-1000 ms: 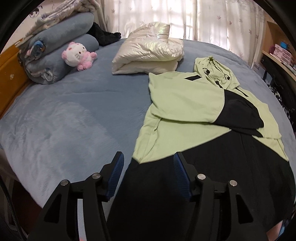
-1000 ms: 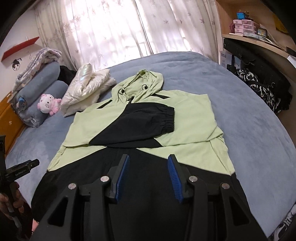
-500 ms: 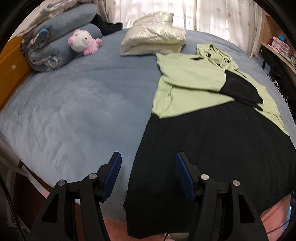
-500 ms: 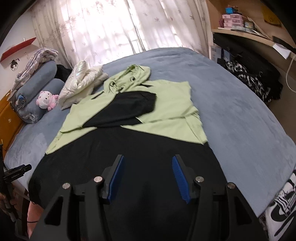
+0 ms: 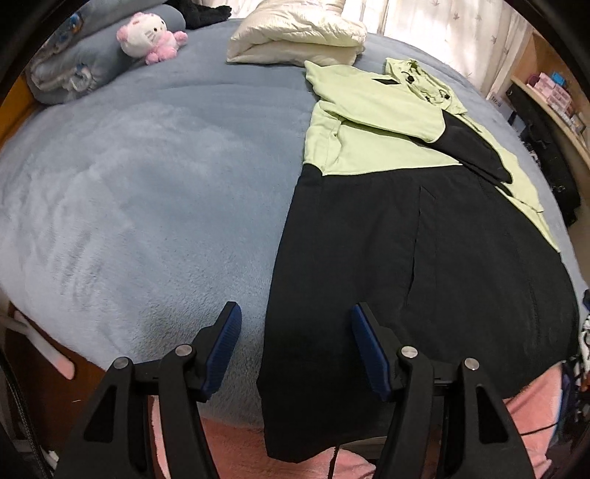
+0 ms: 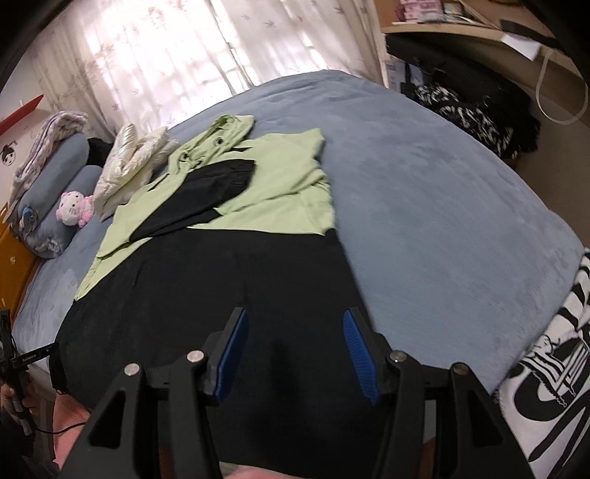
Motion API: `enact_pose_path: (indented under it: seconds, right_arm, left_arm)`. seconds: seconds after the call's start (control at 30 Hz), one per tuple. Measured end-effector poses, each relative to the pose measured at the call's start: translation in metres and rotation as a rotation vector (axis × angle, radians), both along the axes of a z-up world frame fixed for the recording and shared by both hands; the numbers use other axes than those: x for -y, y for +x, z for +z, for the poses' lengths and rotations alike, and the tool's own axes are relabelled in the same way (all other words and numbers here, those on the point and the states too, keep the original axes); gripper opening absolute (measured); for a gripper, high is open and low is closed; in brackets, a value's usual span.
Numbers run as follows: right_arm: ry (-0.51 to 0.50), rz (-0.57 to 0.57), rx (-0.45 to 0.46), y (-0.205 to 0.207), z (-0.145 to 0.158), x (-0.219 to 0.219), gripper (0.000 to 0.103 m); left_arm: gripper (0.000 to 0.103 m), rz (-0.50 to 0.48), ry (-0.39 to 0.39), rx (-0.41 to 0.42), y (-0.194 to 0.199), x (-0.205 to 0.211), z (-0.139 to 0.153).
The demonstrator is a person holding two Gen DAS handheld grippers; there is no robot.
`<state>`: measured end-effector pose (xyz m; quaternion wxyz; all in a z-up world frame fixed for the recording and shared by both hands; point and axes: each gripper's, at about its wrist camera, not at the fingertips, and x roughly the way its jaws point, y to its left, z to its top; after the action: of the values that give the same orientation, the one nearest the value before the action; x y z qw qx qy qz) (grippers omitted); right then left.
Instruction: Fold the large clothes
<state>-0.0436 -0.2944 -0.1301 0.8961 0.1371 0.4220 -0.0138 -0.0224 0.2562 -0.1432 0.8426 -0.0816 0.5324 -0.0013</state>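
While hoodie (image 5: 424, 235) lies flat | left tongs (image 5: 295, 346), right tongs (image 6: 291, 346) apart above hem

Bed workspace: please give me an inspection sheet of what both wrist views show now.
Surface: blue blanket covers the bed.
Job's things: green and black hooded jacket lies flat, both sleeves folded across its front, black hem at the near edge.
Clutter: folded cream jacket, pink plush toy, rolled grey bedding.
Grippers: left claw open, above the hem's left corner; right claw open, above the hem's right part; neither holds cloth.
Cables: thin black cable by the bed's near edge.
Surroundings: curtains, wooden shelf.
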Motion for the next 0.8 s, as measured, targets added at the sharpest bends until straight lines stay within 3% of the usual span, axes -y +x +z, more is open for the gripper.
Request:
enact_pose_path:
  seconds: [0.17, 0.27, 0.6, 0.8]
  right_arm:
    - [0.040, -0.055, -0.041, -0.010, -0.013, 0.027, 0.054]
    - [0.115, -0.061, -0.059, -0.013, -0.023, 0.041, 0.054]
    - [0.356, 0.127, -0.086, -0.007, -0.041, 0.037, 0.056]
    - [0.461, 0.162, -0.075, -0.008, -0.049, 0.040, 0.056]
  left_arm:
    - [0.063, -0.012, -0.081, 0.000, 0.000, -0.010, -0.006]
    - [0.070, -0.034, -0.128, 0.000, 0.001, -0.013, -0.008]
    - [0.071, -0.054, -0.233, 0.016, -0.001, -0.025, -0.010]
    - [0.071, -0.083, -0.314, 0.012, -0.004, -0.031, -0.015]
